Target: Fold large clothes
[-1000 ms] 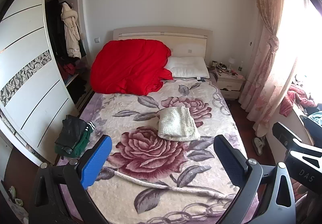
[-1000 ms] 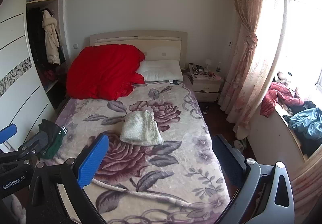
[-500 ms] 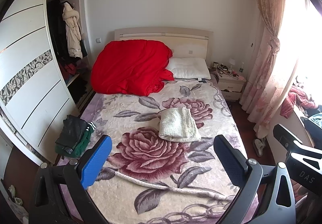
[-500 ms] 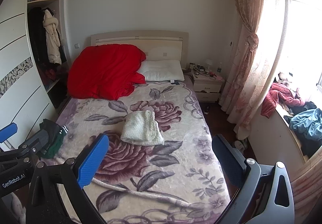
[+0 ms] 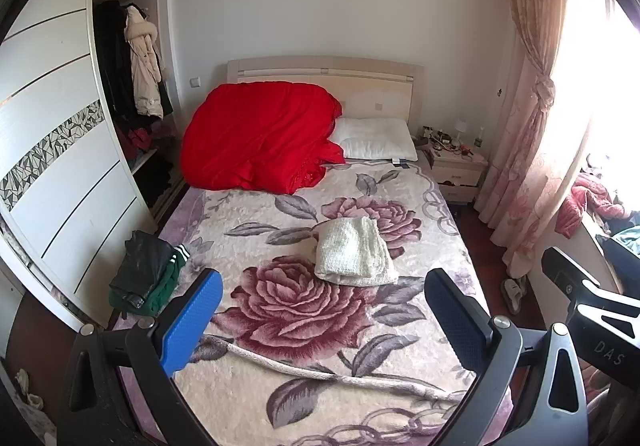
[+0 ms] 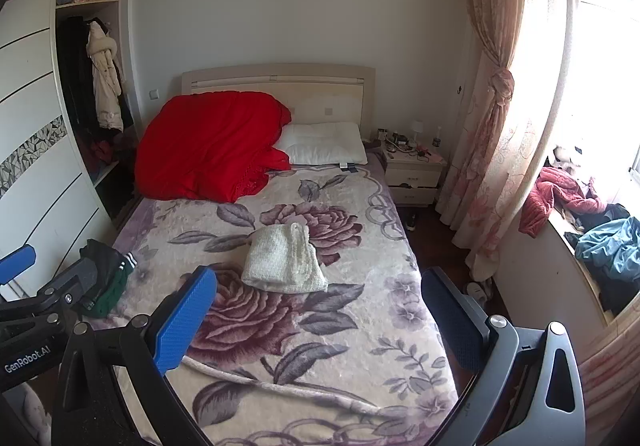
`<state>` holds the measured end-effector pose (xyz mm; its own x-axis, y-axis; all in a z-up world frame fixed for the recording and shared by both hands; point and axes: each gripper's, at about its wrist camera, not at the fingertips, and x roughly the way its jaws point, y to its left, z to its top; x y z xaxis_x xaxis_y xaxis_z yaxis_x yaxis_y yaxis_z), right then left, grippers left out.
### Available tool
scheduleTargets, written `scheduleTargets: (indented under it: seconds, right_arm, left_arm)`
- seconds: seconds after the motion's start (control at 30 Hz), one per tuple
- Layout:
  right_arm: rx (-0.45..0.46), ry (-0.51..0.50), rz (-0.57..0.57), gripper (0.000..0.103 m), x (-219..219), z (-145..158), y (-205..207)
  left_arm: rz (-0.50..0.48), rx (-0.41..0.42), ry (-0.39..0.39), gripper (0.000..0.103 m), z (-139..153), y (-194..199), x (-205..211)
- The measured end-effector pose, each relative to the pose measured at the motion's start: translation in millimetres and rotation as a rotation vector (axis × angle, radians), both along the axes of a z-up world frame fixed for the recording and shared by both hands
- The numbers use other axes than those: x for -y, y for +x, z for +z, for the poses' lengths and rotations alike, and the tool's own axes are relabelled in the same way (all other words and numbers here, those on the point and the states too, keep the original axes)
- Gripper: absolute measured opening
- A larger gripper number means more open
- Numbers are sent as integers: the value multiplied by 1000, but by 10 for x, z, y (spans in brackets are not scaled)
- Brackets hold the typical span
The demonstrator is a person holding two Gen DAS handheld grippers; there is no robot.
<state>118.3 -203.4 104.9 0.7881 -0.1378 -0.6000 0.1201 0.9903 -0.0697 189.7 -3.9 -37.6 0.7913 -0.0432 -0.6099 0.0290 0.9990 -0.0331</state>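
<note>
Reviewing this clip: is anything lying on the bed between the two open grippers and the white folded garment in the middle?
Nothing visible does. Between the left gripper and right gripper, both open and empty, and the white folded garment lies only bare floral blanket. The dark clothes pile sits off at the bed's left edge.

left gripper (image 5: 320,318): black frame, silver screws, one blue ridged pad, one dark pad. right gripper (image 6: 318,320) alike; side prints read "genrobot.ai", "das".
</note>
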Motion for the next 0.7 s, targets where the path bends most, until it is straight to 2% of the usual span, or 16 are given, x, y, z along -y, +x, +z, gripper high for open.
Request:
scheduleTargets:
  seconds: [0.7]
  right_arm:
    - [6, 3, 21, 103, -1, 71, 178]
  left_arm:
    - [6, 6, -6, 103, 71, -1, -8]
